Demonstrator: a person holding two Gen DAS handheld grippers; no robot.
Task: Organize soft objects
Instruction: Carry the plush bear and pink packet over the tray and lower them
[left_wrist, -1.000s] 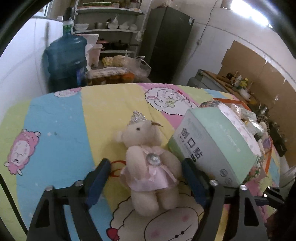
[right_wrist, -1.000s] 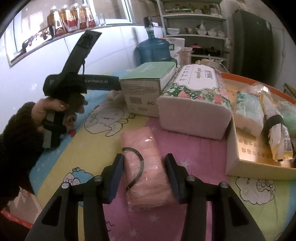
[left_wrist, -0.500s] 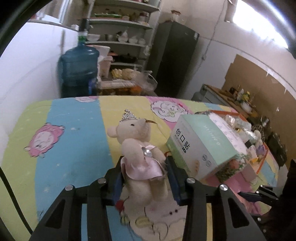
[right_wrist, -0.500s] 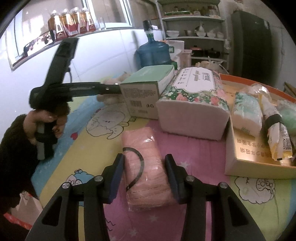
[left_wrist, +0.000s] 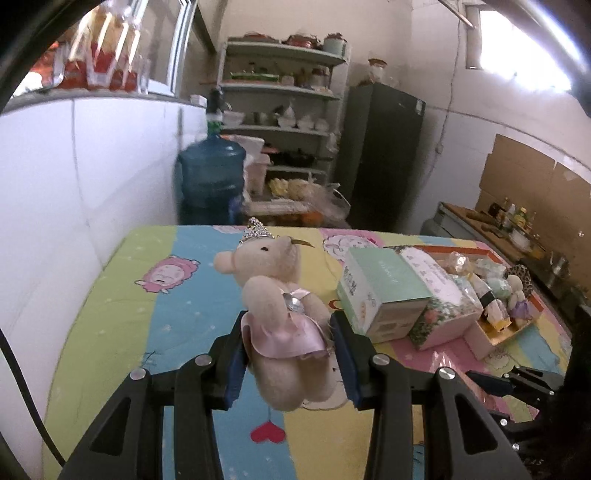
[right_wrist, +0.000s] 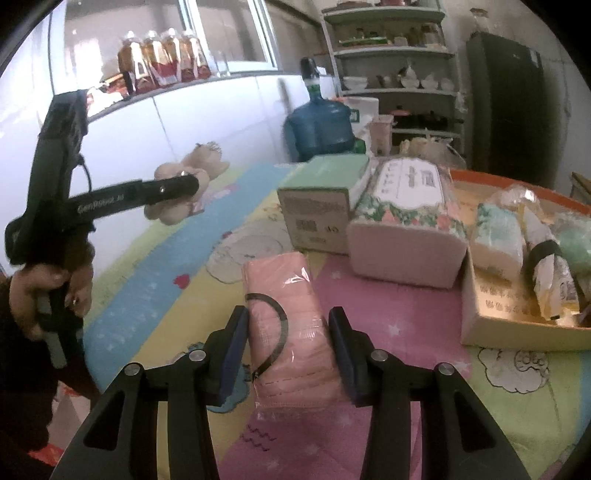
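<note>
My left gripper (left_wrist: 288, 354) is shut on a cream teddy bear (left_wrist: 280, 295) in a pink dress and silver crown, held up above the cartoon-print cloth. The bear also shows in the right wrist view (right_wrist: 184, 184), in the air. My right gripper (right_wrist: 290, 345) is shut on a pink pack of cloths (right_wrist: 288, 325) in clear wrap, which seems to rest low on the cloth. An orange-rimmed cardboard tray (right_wrist: 517, 332) at the right holds several soft packs.
A green-topped box (right_wrist: 321, 206) and a floral tissue pack (right_wrist: 406, 221) stand mid-table beside the tray (left_wrist: 491, 332). A blue water jug (left_wrist: 212, 181), shelves and a dark fridge (left_wrist: 380, 155) stand beyond the table. A white wall runs along the left.
My left gripper closed on the bear and lifted it off the cloth. My right gripper kept its hold on the pink pack and barely moved.
</note>
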